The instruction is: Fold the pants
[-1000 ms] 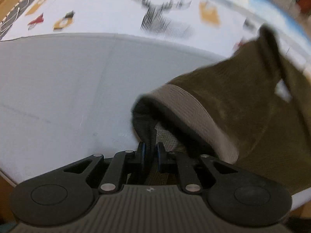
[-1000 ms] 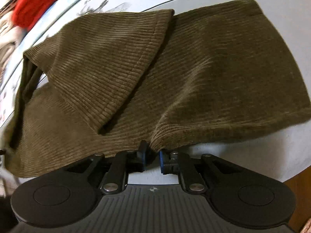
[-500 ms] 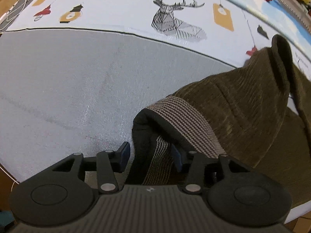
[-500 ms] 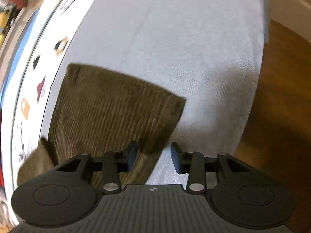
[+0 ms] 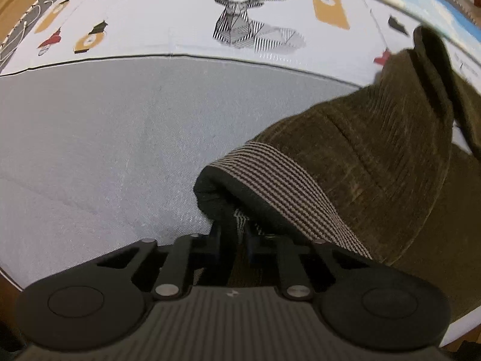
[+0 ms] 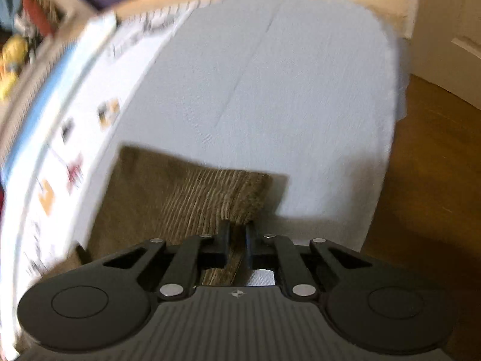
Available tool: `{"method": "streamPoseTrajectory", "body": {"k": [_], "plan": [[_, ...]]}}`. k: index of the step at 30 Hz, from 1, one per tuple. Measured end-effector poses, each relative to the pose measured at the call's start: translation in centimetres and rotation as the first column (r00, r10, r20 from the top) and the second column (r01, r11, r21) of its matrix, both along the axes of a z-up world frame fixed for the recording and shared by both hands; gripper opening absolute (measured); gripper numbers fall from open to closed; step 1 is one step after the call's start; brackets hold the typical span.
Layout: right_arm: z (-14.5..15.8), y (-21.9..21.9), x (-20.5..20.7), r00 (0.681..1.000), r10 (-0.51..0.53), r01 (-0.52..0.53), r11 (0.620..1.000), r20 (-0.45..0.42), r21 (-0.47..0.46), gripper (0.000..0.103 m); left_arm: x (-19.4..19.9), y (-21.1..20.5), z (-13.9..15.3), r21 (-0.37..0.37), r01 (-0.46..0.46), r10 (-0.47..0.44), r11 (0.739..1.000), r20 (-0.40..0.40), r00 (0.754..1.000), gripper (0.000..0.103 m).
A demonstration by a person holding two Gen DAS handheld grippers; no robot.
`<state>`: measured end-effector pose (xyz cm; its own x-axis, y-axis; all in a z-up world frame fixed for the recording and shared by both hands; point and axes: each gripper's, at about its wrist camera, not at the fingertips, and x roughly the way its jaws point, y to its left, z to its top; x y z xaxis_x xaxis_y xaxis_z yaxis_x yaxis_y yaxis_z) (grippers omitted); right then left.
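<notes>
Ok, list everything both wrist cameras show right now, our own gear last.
pants: one, olive-brown corduroy, striped waistband lining, on grey sheet.
grey sheet: one, pale grey, covers the work surface.
printed cloth: one, white with deer and tag motifs, beyond the sheet.
wooden floor: brown, past the sheet's edge.
left gripper: black, closing on the waistband.
right gripper: black, closing on a corduroy corner.

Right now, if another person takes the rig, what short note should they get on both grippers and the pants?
Left gripper: closing, jaws on the striped waistband.
Right gripper: closing, jaws on a hem corner of the pants.
Pants lie on the grey sheet, part doubled over.
Done: a first fold and both grips.
Left: probably bring the ends together, then flatten.
</notes>
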<state>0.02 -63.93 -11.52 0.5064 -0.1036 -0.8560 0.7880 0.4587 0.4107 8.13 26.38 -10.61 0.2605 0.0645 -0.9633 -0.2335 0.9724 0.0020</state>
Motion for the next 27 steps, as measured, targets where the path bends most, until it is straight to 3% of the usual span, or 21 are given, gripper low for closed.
{"method": "streamPoseTrajectory", "body": {"k": [4, 7, 10, 12, 13, 16, 18, 20, 22, 24, 26, 27], "plan": [[-0.6, -1.3, -1.3, 0.993, -0.094, 0.093, 0.995, -0.073, -0.02, 0.01, -0.2, -0.8, 0.5, -0.064, 0.05, -0.047, 0.997, 0.042, 0.998, 0.014], [-1.6, -1.4, -0.3, 0.995, 0.003, -0.005, 1.0, -0.101, -0.019, 0.01, -0.2, -1.5, 0.1, -0.022, 0.069, -0.069, 0.997, 0.008, 0.998, 0.013], [-1.0, -0.9, 0.4, 0.991, 0.039, -0.051, 0.994, -0.128, -0.093, 0.015, -0.3, -0.1, 0.4, -0.052, 0.008, -0.008, 0.999, -0.002, 1.0, 0.017], [0.1, -0.5, 0.6, 0.992, 0.033, -0.051, 0.987, -0.121, -0.153, 0.016, -0.5, 0.4, 1.9, -0.022, -0.016, 0.017, 1.0, 0.046, 0.999, 0.016], [0.8, 0.0, 0.9, 0.992, 0.039, -0.061, 0.979, -0.117, -0.197, 0.016, -0.8, 0.3, 3.1, -0.001, -0.003, 0.003, 1.0, 0.106, 0.994, 0.016], [3.8, 2.5, 2.4, 0.989, 0.117, -0.144, 0.908, -0.093, -0.393, 0.022, -1.6, -0.9, 6.0, -0.035, 0.071, -0.06, 0.997, 0.254, 0.965, 0.017], [5.5, 5.1, 3.6, 0.967, 0.252, -0.238, 0.839, -0.038, -0.489, 0.025, -1.8, -2.7, 6.8, -0.064, 0.164, -0.137, 0.984, 0.302, 0.943, 0.021], [6.1, 8.5, 5.2, 0.891, 0.455, -0.388, 0.755, -0.005, -0.529, 0.025, -1.7, -5.5, 6.6, -0.034, 0.288, -0.264, 0.957, 0.309, 0.914, 0.027], [6.0, 12.3, 6.6, 0.764, 0.645, -0.543, 0.65, 0.007, -0.533, 0.025, -1.6, -8.0, 5.8, -0.001, 0.388, -0.372, 0.922, 0.282, 0.884, 0.038], [5.6, 16.6, 7.8, 0.595, 0.804, -0.679, 0.501, -0.002, -0.537, 0.025, -1.6, -10.6, 4.8, 0.021, 0.48, -0.47, 0.877, 0.246, 0.848, 0.043], [4.7, 21.2, 8.7, 0.396, 0.916, -0.776, 0.299, -0.06, -0.556, 0.03, -1.7, -12.8, 3.7, 0.049, 0.549, -0.547, 0.834, 0.205, 0.812, 0.053], [4.3, 22.9, 8.7, 0.312, 0.946, -0.805, 0.212, -0.092, -0.553, 0.032, -1.7, -13.8, 3.2, 0.064, 0.578, -0.579, 0.813, 0.182, 0.795, 0.056]]}}
